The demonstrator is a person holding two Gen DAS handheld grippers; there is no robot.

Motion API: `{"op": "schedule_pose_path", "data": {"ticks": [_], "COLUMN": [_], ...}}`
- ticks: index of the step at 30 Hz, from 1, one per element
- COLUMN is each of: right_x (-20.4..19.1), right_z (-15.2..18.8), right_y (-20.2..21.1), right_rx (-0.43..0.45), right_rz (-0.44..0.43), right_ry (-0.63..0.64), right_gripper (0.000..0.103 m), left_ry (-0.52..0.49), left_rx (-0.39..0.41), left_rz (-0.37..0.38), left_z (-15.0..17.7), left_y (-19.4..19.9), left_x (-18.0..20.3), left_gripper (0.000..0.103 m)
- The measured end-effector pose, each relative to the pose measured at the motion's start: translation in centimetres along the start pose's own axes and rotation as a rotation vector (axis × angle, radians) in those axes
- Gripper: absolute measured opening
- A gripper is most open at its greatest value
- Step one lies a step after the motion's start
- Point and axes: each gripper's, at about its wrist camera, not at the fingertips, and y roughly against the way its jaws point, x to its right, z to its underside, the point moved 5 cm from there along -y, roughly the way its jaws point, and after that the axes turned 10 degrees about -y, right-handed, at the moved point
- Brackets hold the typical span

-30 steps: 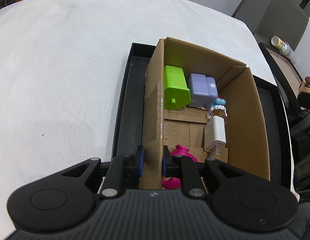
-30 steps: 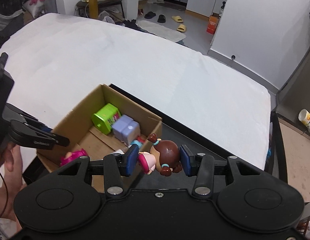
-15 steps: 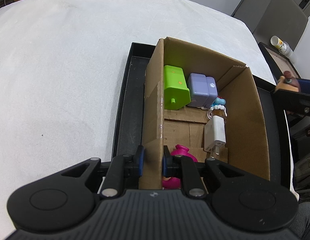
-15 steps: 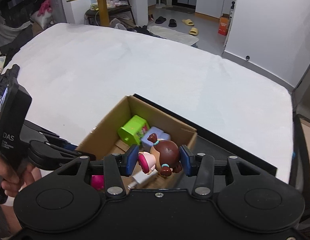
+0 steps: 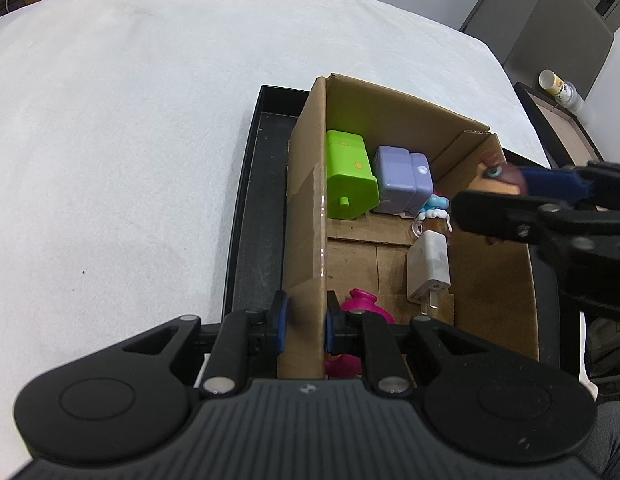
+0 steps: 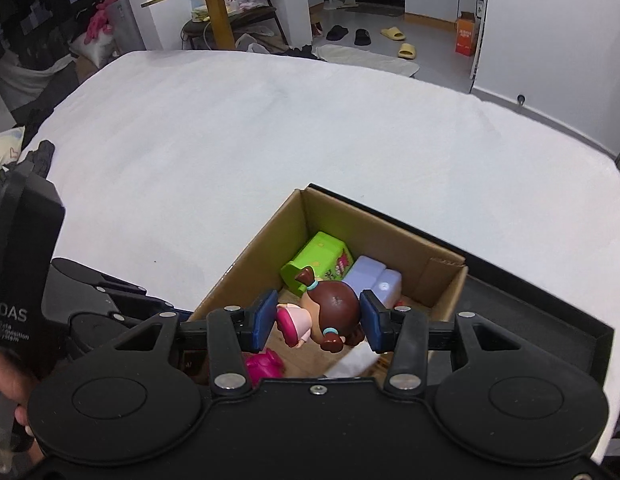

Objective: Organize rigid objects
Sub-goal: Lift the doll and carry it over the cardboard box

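An open cardboard box (image 5: 306, 216) stands in a black tray (image 5: 254, 208) on the white table. My left gripper (image 5: 304, 322) is shut on the box's near left wall. Inside lie a green block (image 5: 349, 172), a lilac block (image 5: 401, 178), a white charger (image 5: 429, 268), a small figure (image 5: 431, 216) and a pink toy (image 5: 363, 304). My right gripper (image 6: 317, 320) is shut on a brown-haired doll (image 6: 329, 312) and holds it above the box's inside; it also shows in the left wrist view (image 5: 549, 216), over the box's right wall.
The white cloth-covered table (image 6: 270, 140) spreads to the left and behind the tray. A chair (image 5: 565, 128) with a cup stands past the table's far right edge. Room furniture and slippers lie beyond the table.
My right gripper has carried the doll leftward from beside the box to over its inside. My left gripper has stayed clamped on the box wall.
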Motion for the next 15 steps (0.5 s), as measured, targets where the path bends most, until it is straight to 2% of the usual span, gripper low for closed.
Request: {"op": "schedule_pose_path", "data": {"ticks": [15], "right_x": [0.9], "right_z": [1.5], "right_y": [-4.3], "right_rx": [-0.067], "right_rz": [-0.025], "right_ry": [-0.132], "right_gripper": [0.045], "left_ry": [-0.008], "left_rx": [0.004], "left_rz": [0.007], "left_z": [0.1], "left_y": [0.1], "left_x": [0.0], "left_gripper": [0.016]}}
